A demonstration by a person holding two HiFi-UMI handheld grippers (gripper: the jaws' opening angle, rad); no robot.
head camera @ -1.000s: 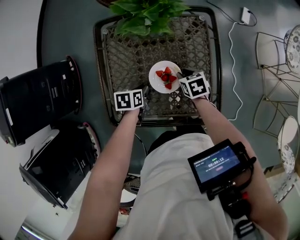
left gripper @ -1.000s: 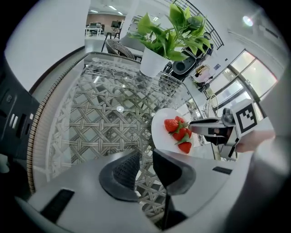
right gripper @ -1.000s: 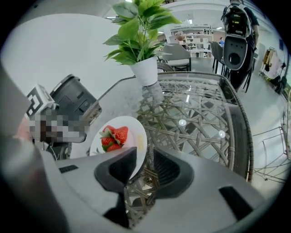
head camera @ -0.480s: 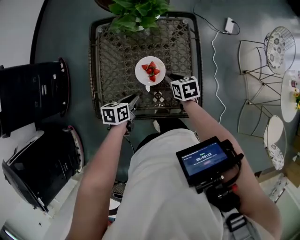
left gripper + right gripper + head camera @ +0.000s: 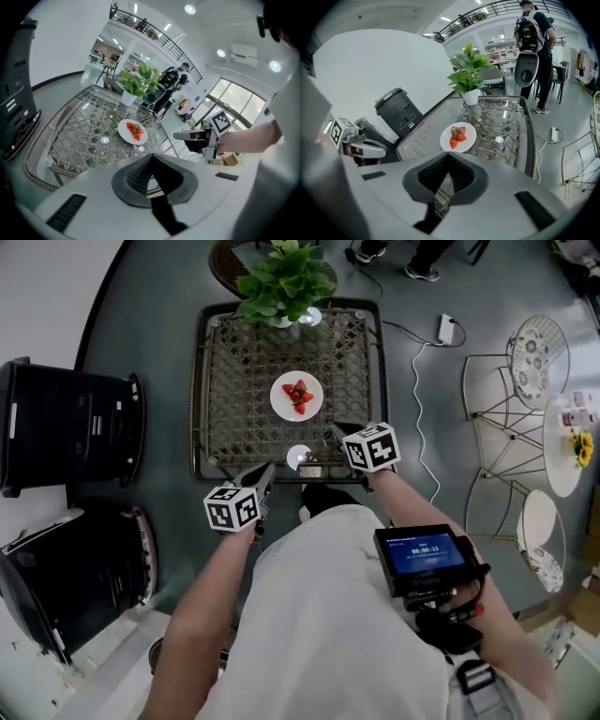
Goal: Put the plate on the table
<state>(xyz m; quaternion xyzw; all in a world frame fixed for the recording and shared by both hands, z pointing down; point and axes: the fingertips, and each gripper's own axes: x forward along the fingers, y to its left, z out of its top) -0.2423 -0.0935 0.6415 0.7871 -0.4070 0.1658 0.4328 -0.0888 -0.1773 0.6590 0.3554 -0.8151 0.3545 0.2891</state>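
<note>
On the table (image 5: pixel 234 427), the round plate (image 5: pixel 296 396) lies flat, seemingly level.

Bare glass lies open on every side of the plate of strawberries (image 5: pixel 296 396), alone near the middle of the wicker table (image 5: pixel 199 390). A potted plant (image 5: pixel 281 282) crowds the far edge, its leaves overhanging the rim. Black bins (image 5: pixel 70 432) flank the table's left, while a white cable (image 5: pixel 419 399) and wire chairs (image 5: pixel 511 381) line the floor to its right. The left gripper (image 5: pixel 265 474) and right gripper (image 5: pixel 337 431) hang at the near rim, apart from the plate.
</note>
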